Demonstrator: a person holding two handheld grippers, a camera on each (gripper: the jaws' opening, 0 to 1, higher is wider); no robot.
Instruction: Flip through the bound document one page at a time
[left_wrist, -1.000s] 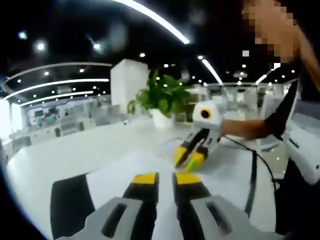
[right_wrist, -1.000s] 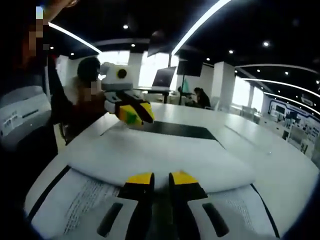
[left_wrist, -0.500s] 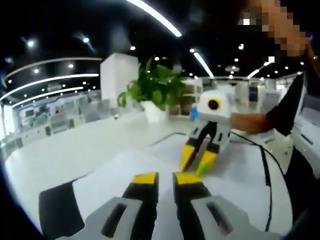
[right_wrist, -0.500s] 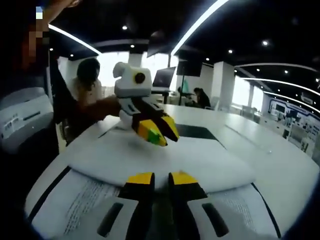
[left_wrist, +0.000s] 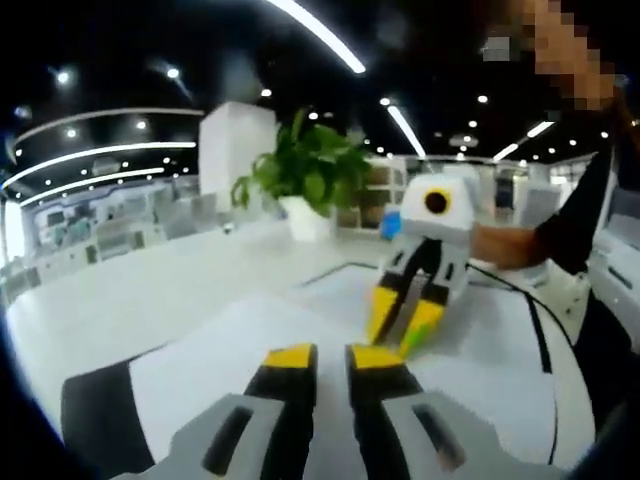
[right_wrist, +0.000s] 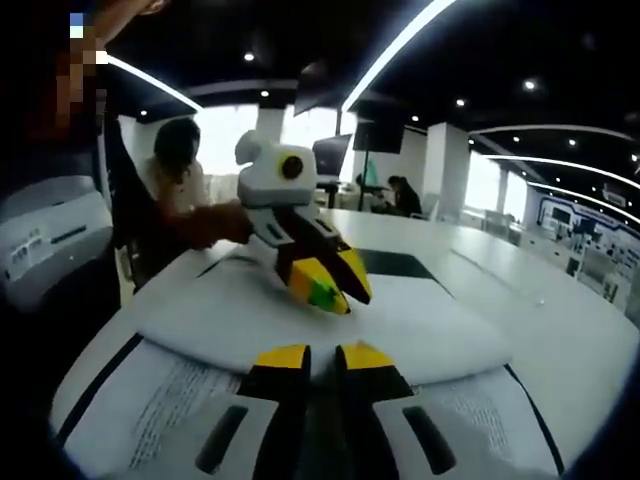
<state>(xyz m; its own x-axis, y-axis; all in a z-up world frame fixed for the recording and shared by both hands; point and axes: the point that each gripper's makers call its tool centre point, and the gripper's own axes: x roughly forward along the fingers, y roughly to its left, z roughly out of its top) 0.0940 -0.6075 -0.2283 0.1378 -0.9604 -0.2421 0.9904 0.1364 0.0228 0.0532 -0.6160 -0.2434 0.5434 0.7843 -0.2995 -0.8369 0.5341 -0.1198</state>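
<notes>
- The bound document (right_wrist: 330, 330) lies open on the white table (right_wrist: 560, 330), just beyond the right gripper (right_wrist: 318, 357). A page (right_wrist: 400, 320) curves up in a hump across the middle, with printed sheets flat near the camera on either side.
- In the right gripper view that gripper's yellow-tipped jaws stand nearly together with a thin gap; whether they pinch the near edge of the page I cannot tell.
- The left gripper (right_wrist: 325, 283) comes in from the far left above the raised page, its jaws close together, nothing visibly between them.
- In the left gripper view, the left gripper (left_wrist: 332, 357) hovers over the white sheet (left_wrist: 250, 340), jaws almost closed and empty as far as shows.
- The right gripper (left_wrist: 405, 320) points down at the paper there.
- Judged from this, one page is mid-turn, not yet laid flat. How many pages remain cannot be told.
</notes>
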